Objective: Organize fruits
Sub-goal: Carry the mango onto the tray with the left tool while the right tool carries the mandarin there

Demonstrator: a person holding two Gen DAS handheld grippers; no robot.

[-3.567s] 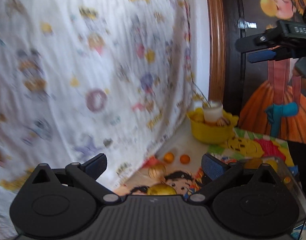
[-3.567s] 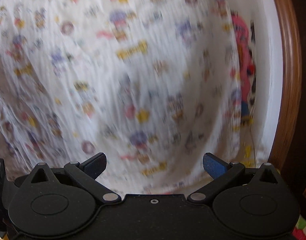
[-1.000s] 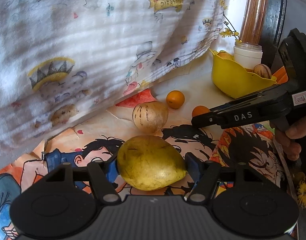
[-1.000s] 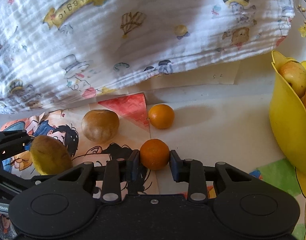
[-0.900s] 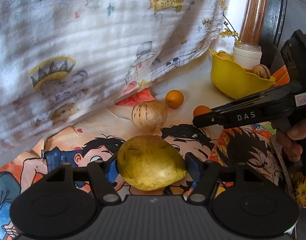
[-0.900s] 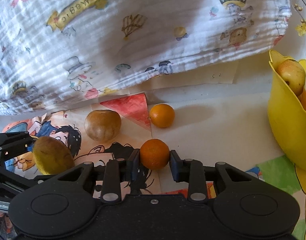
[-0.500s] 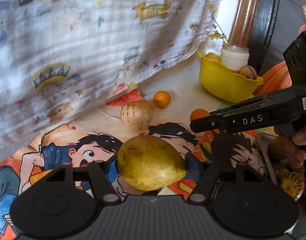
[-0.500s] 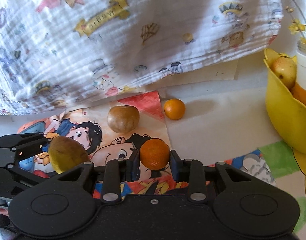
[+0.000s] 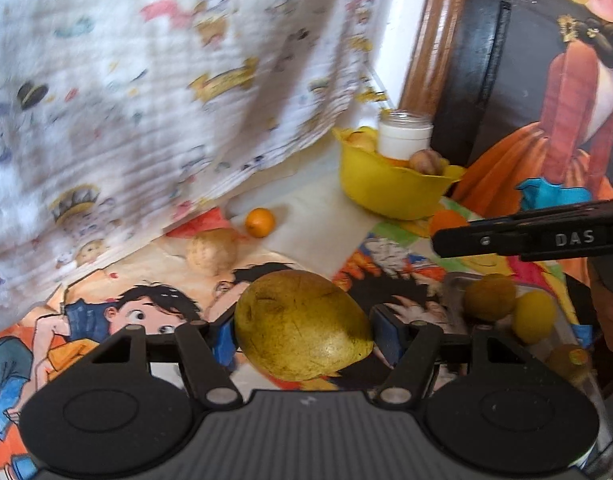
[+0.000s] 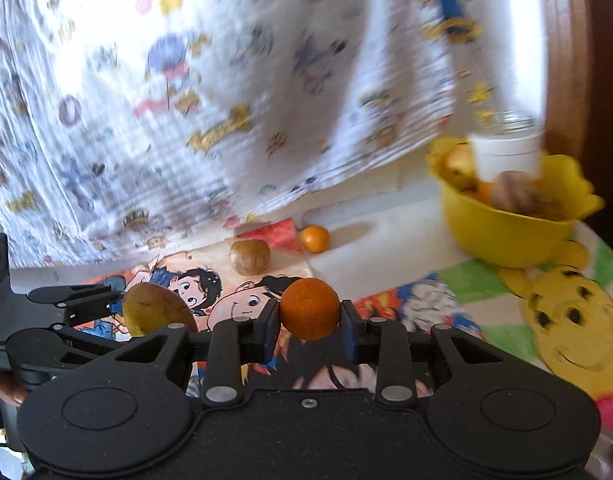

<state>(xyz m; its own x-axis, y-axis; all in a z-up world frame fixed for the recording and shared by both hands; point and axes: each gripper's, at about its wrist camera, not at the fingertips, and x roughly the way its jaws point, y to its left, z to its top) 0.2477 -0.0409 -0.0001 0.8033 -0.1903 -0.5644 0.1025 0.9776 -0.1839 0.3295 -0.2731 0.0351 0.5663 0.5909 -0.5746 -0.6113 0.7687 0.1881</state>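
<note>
Now I'm carrying: left claw (image 9: 304,328) grips the yellow mango (image 9: 302,324), right claw (image 10: 309,326) grips a small orange (image 10: 309,309), both above the tabletop (image 10: 390,236). Next, probably the yellow bowl (image 10: 502,236).

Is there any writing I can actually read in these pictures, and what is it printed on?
"DAS": white letters on the arm of the right tongs, seen from the left camera.
Yellow banner prints on the white cartoon cloth: too blurred to read.
Nothing else carries legible text.
</note>
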